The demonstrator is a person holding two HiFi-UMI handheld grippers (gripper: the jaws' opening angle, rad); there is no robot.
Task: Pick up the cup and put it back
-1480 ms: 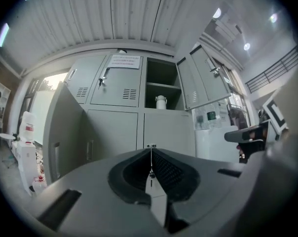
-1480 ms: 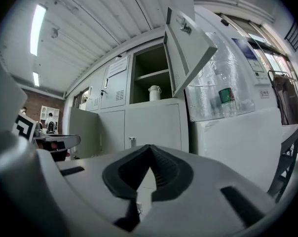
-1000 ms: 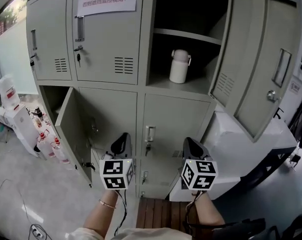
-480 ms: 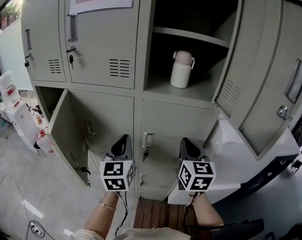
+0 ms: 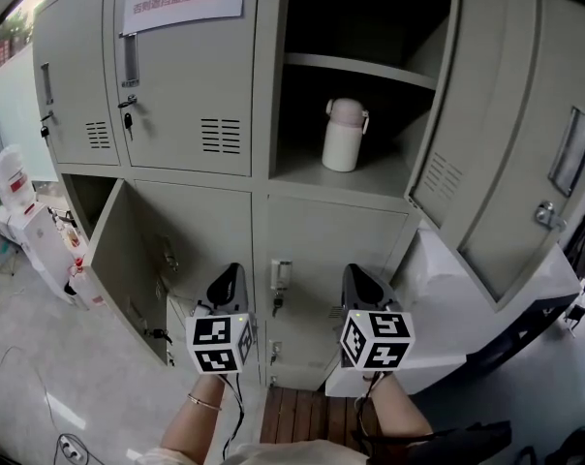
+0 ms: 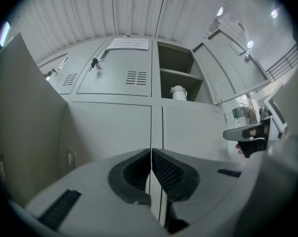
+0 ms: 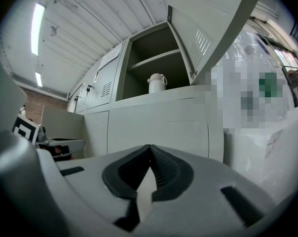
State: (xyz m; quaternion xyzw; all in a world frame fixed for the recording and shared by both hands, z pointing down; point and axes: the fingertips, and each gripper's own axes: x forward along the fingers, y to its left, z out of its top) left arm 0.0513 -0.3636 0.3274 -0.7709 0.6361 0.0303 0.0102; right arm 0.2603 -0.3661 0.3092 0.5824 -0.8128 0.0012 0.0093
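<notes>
Both hand-held grippers sit a touch nearer the lockers than a sec ago, and the bank fills more of the head view. L gripper and R gripper point level at the lower doors, each w/ jaws pressed together on nothing. Beyond and above them, the white cup w/ a pale pink top stands upright on the floor of the open upper compartment, its door swung wide to the right. Nothing of the job looks done yet. The approach seems under way; reach, grasp, lift and return all remain.
</notes>
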